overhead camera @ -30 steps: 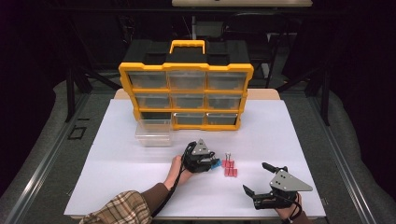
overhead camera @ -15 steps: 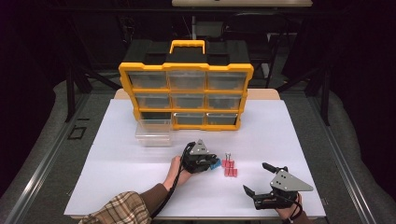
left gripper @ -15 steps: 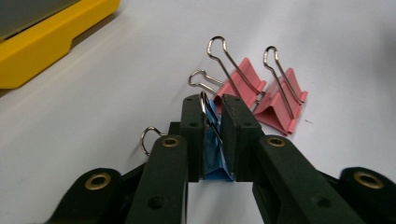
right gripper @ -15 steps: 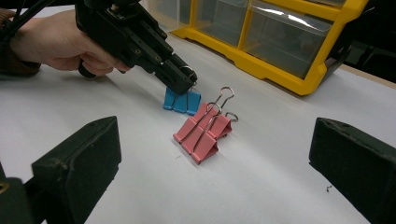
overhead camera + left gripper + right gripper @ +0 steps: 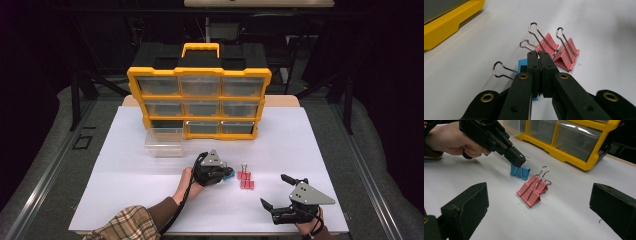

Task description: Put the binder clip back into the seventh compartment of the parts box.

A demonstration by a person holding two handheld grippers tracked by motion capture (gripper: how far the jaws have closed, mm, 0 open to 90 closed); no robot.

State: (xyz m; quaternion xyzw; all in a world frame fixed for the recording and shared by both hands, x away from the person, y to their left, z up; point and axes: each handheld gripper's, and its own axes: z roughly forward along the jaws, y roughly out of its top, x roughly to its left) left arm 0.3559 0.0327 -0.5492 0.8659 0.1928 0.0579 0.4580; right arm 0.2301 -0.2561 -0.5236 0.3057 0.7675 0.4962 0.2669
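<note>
at frame centre, the left tongs [image 5: 520, 160] have just closed, clamping the blue binder clip's [image 5: 520, 172] wire handle; the right tongs [image 5: 276, 192], lower right, stand apart beside pink clips [image 5: 245, 179].

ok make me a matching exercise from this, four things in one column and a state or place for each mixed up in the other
Things:
1. left gripper
2. right gripper
3. pink binder clips
4. clear drawer

States or places:
A. lying side by side on the white table, untouched
B. jaws wide apart, nothing between them
C. pulled out, standing in front of the yellow organizer's lower left
D. jaws closed on the wire handle of the blue binder clip

Pairs: 1-D, 2-B, 3-A, 4-C
</note>
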